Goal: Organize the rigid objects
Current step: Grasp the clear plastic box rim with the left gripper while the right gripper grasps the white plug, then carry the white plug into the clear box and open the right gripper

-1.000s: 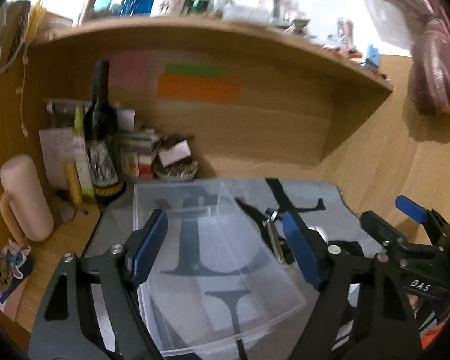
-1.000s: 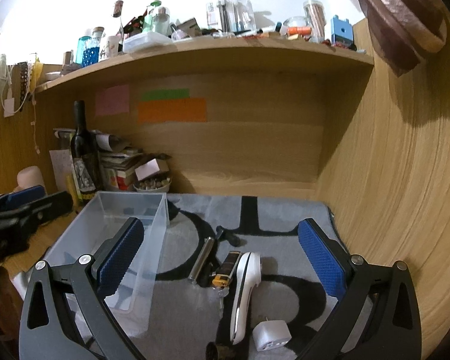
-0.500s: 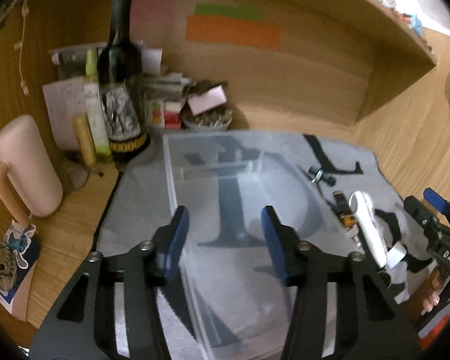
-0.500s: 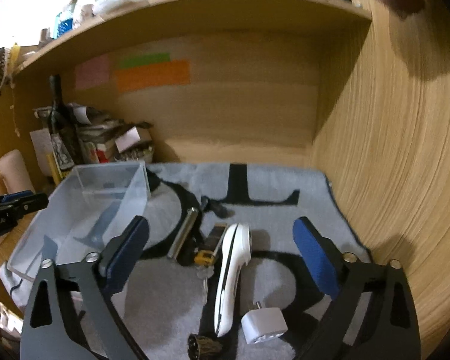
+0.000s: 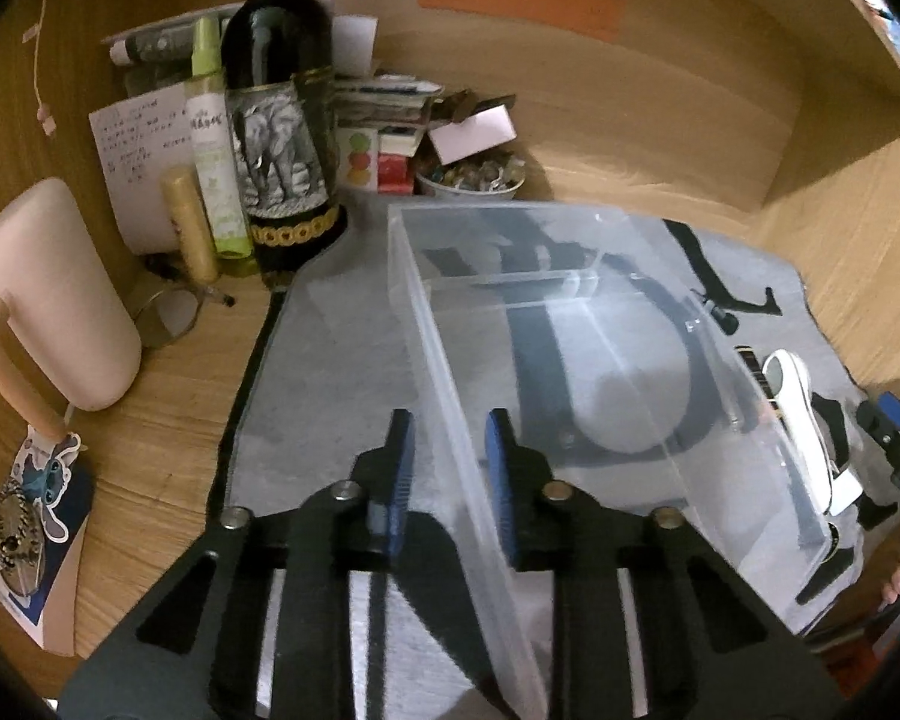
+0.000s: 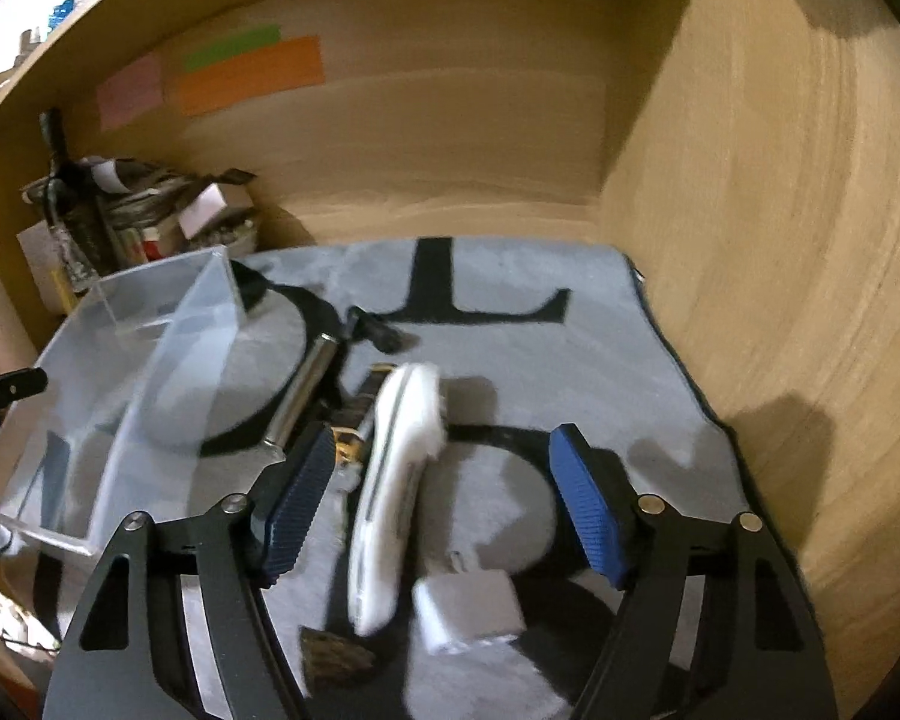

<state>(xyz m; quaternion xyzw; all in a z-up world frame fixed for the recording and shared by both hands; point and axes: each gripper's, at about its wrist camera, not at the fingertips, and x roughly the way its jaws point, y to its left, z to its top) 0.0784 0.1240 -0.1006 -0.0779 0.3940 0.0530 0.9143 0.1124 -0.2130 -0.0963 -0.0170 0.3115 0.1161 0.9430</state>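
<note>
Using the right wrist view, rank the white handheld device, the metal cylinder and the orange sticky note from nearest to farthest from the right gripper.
1. White handheld device: lying between the open fingers of the right gripper, toward the left one.
2. Metal cylinder: ahead and to the left, beside the clear plastic bin.
3. Orange sticky note: up on the back wall.

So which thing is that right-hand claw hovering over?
Start at the grey mat with black letters, right of the clear plastic box. The right gripper is open over a long white curved gadget, much bigger than the metal tube and white plug beside it.
</note>
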